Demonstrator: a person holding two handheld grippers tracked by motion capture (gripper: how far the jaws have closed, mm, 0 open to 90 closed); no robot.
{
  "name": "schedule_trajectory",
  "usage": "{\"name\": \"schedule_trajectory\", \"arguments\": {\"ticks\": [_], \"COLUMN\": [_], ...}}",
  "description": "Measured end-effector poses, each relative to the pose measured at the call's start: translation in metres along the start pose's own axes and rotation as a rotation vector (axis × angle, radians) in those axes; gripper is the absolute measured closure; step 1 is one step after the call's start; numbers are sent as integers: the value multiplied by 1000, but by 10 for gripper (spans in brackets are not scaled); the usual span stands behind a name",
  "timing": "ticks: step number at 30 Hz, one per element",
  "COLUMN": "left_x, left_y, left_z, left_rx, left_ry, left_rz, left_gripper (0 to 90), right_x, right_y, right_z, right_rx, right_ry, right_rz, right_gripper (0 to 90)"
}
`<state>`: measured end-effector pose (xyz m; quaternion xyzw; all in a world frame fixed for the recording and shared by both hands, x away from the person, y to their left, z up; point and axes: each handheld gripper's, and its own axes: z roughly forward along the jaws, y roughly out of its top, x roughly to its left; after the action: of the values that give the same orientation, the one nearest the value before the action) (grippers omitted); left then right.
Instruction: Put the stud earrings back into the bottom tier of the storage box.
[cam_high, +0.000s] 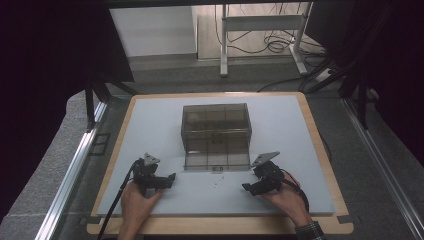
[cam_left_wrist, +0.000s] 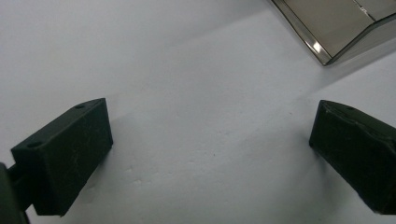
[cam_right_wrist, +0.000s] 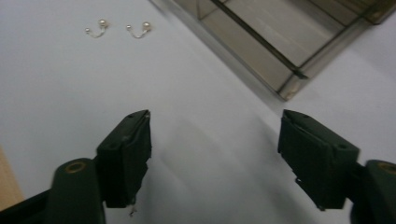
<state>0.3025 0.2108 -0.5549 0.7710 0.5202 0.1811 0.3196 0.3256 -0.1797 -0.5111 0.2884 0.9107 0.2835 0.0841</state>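
So the setup here is a white mat (cam_high: 150, 150) on a wooden-edged table, with a smoky see-through organizer box (cam_high: 216, 128) sitting near the middle. Its lid or front panel (cam_high: 217, 160) lies folded down flat toward the person, and you can see grid-like dividers through it.

The left gripper (cam_high: 172, 177) is parked on the mat just off the left corner of that flap, jaws pointing inward toward the centre. In the left gripper view its jaws (cam_left_wrist: 205, 154) stand wide apart with nothing but bare mat between them — a corner of the box's flap (cam_left_wrist: 336, 28) peeks in at the top right.

The right gripper (cam_high: 246, 188) mirrors it on the other side, near the flap's right corner. Its jaws sit at a medium gap, narrower than the left pair, and hold nothing; the mat shows clean between them.

The interesting bit is the pair of earrings (cam_right_wrist: 119, 29) — two tiny hooks with small pearl-like beads, lying side by side on the mat, apart from each other. In the right gripper view they're ahead of the jaws and off to the upper left, well clear of the pads. From the high view they're just little specks (cam_high: 217, 183) in front of the flap, between the two grippers.
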Motion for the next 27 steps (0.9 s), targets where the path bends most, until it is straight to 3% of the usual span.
{"name": "schedule_trajectory", "arguments": {"ticks": [4, 27], "left_x": [0, 0], "left_y": [0, 0], "left_z": [0, 0], "left_rx": [-4, 1], "left_ry": [-1, 0], "left_rz": [-4, 0], "left_gripper": [0, 0], "right_x": [5, 15], "right_y": [8, 46], "right_z": [4, 23], "right_rx": [28, 79], "right_ry": [30, 119], "right_rz": [-21, -105], "right_gripper": [364, 589]}}
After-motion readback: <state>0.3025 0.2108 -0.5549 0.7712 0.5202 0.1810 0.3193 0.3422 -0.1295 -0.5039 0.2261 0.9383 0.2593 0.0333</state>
